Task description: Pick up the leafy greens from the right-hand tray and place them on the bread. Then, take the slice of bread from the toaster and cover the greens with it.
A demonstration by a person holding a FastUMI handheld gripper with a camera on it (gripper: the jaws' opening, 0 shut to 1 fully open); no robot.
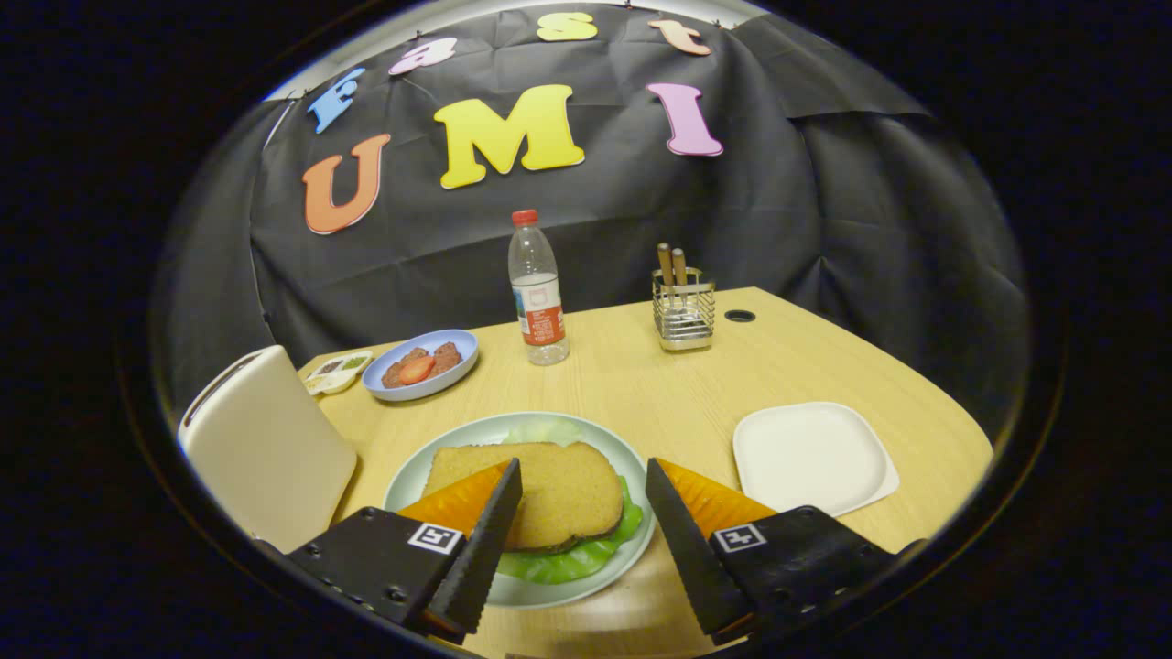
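The tongs (583, 499) are being held wide and empty, the bread (540, 492) between them already covering the greens (563, 560), so release looks done

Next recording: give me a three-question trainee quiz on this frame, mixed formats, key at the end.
1. True or false: the slice of bread lies on top of the leafy greens on the round plate.
2. What lies on the white square tray? A) greens B) nothing C) bread
3. Fill in: the gripper has its fingers ____, one either side of the bread.

Key: 1 true; 2 B; 3 open, apparently not pressing it.
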